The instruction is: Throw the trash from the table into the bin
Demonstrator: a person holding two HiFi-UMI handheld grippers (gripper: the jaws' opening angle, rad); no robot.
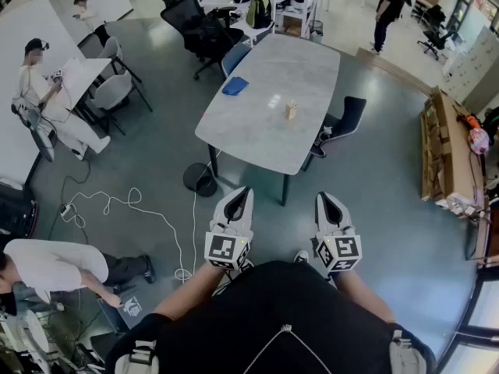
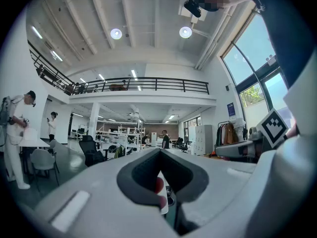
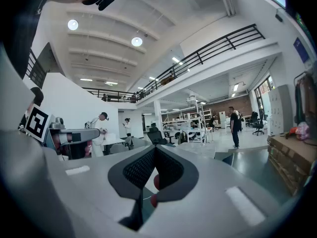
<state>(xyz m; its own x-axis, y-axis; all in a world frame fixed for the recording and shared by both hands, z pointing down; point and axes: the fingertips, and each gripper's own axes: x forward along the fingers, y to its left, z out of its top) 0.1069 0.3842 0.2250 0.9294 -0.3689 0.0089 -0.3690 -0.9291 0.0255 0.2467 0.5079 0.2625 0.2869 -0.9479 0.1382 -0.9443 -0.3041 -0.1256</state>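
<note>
I am looking steeply down past the person's dark top at a grey floor [image 1: 374, 193], with both tools held close to the body and pointing ahead. The left gripper [image 1: 243, 191] has its jaws pressed together at the tips with nothing between them; in the left gripper view [image 2: 159, 150] the black pads meet in a closed loop. The right gripper [image 1: 322, 196] is likewise closed and empty, and the right gripper view [image 3: 154, 148] shows its ribbed pads meeting at the tip. Well ahead of both stands a long grey table [image 1: 265, 139]. A small tan object [image 1: 291, 111] stands near the table's middle, a small white scrap [image 1: 274, 100] lies just beside it, and a flat blue item [image 1: 235, 86] lies near the table's left edge. A dark round object [image 1: 199, 179] sits on the floor by the table's near left corner; I cannot tell whether it is the bin. A dark blue chair [image 1: 343, 119] stands at the table's right edge. A white cable [image 1: 132, 205] trails across the floor to the left.
</note>
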